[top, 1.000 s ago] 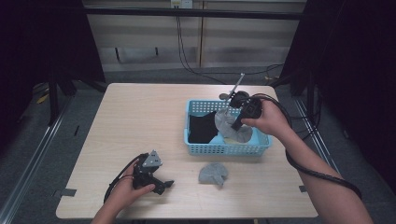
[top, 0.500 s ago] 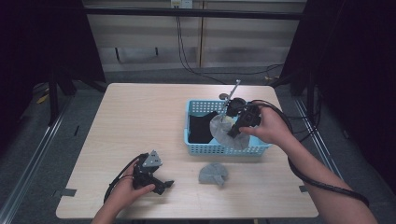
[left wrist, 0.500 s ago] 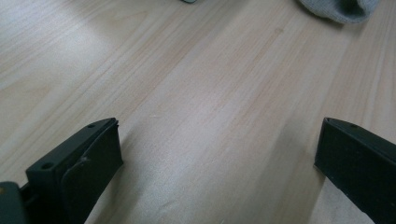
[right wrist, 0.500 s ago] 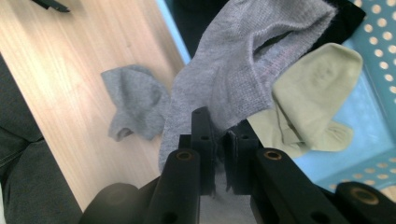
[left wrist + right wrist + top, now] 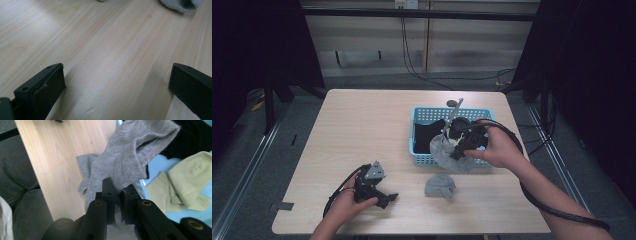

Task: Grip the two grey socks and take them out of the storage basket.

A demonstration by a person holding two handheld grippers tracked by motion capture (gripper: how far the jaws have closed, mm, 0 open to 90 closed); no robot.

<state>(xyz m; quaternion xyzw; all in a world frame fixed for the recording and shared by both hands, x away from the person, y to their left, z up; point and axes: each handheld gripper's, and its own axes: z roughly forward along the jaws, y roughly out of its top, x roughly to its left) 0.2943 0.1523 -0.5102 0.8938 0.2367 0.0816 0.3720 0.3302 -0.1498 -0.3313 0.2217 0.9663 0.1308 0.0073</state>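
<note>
The right tongs (image 5: 116,195) were clamped on a grey sock (image 5: 125,162), the cloth pinched between the two black jaws and hanging over the near rim of a blue basket (image 5: 421,155). From above, the right hand (image 5: 494,147) held these tongs (image 5: 458,150) at the near right part of the basket, with the grey sock (image 5: 447,152) draped across the basket's near wall toward the table (image 5: 362,125). Inside the basket lay dark cloth (image 5: 429,136), and the right gripper view also showed a pale yellow-green sock (image 5: 187,187) lying on the basket's blue floor just right of the tongs. A second grey sock (image 5: 440,186) lay crumpled on the table just near of the basket, apart from it; its edge (image 5: 83,168) showed past the held sock.

The left tongs (image 5: 117,82) stood wide, with bare wood between the jaws and nothing held. The left hand (image 5: 349,202) kept them (image 5: 389,199) low at the near left of the table, well apart from the basket. The crumpled sock (image 5: 182,4) showed at the far edge of the left gripper view.
</note>
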